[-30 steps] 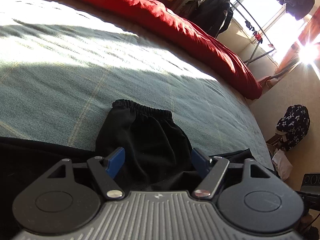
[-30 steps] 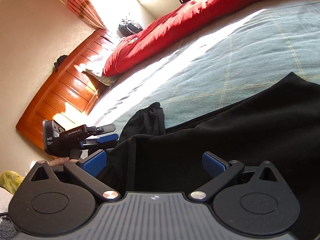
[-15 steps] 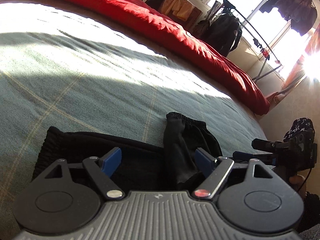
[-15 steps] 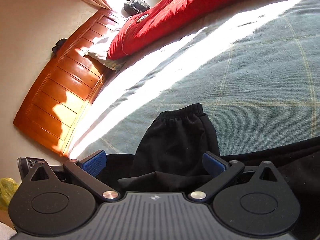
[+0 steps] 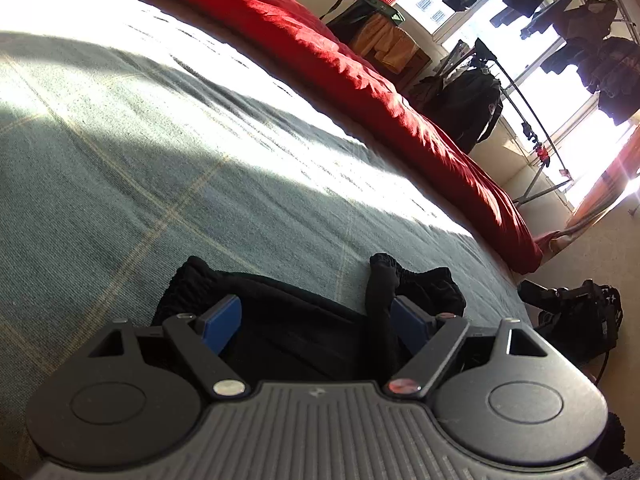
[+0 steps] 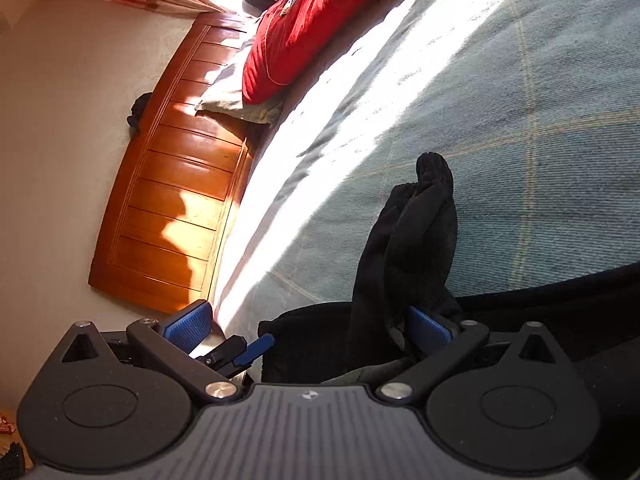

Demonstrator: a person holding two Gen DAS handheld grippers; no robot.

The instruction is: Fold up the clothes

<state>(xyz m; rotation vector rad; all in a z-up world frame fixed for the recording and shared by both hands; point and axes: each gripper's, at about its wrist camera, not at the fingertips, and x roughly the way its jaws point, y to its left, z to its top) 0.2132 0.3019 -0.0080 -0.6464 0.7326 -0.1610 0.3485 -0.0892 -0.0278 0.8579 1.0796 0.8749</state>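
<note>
Both claws point(image 5: 316, 322) point(image 6: 310, 326) spread wide over black garment point(image 5: 296, 320); blanket point(image 5: 160, 140) beyond bare.

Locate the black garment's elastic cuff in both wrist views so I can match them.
Left wrist: the elastic cuff sits low and right of centre, just above the right finger pad of the left gripper.
Right wrist: the cuff stands up at centre right, above the right gripper.
Shared landmark: the red duvet along the far side of the bed.

Left hand-held gripper point(image 5: 316, 320) spread wide over black garment point(image 5: 288, 320) on green bedspread point(image 5: 160, 140).
</note>
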